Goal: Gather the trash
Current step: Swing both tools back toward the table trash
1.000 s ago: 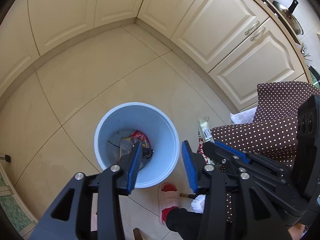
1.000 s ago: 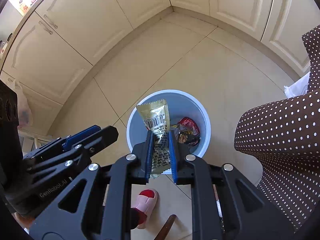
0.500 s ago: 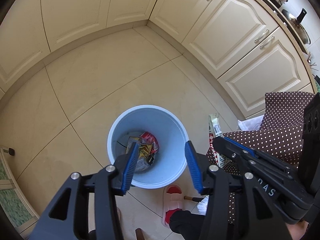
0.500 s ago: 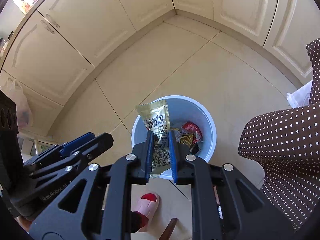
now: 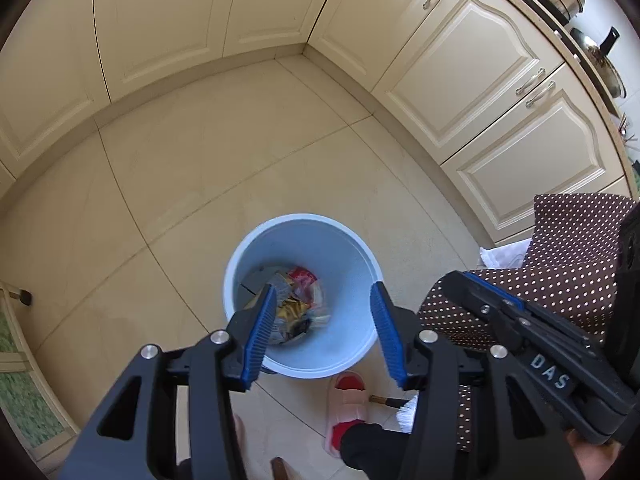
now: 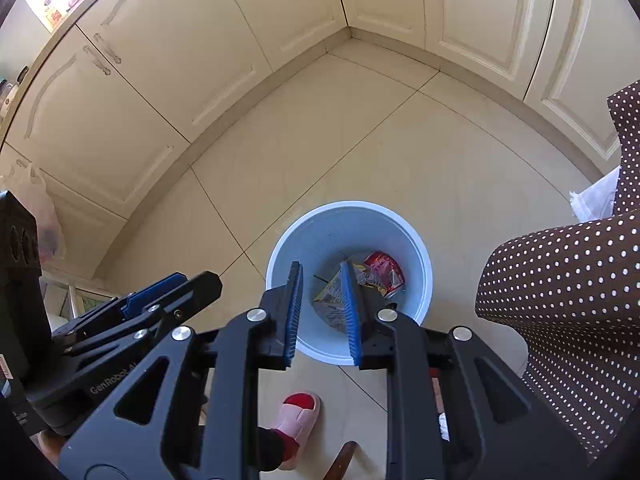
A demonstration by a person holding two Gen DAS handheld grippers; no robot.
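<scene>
A: The right tongs (image 6: 322, 312) hang over the round pale-blue plastic bin (image 6: 416, 240), and their jaws have just been opening. They stand a little apart with nothing pinched. The gold, barcode-printed snack wrapper (image 6: 330, 306) now lies down inside the bin, seen between and behind the blue pads.

B: And the left tongs (image 5: 322, 326)?

A: About half open, empty, also above the bin. Through their gap you see the pile at the bottom: gold wrappers and a crumpled red packet (image 5: 302, 276).

B: What could go wrong from here?

A: I'd judge the drop itself is done. The risk is in pulling away. Both tongs crowd the same opening, close beside each other, so a careless swing could knock them together or clip the rim and tip the light bin onto the beige tiled floor (image 5: 200, 168).

B: Anything underfoot?

A: A pink slipper with a red toe (image 6: 300, 412) sits just beside the bin's base; a step forward could nudge it. The brown polka-dot cloth (image 6: 560, 300) on the right hangs near the rim too, and might catch a jaw.
</scene>
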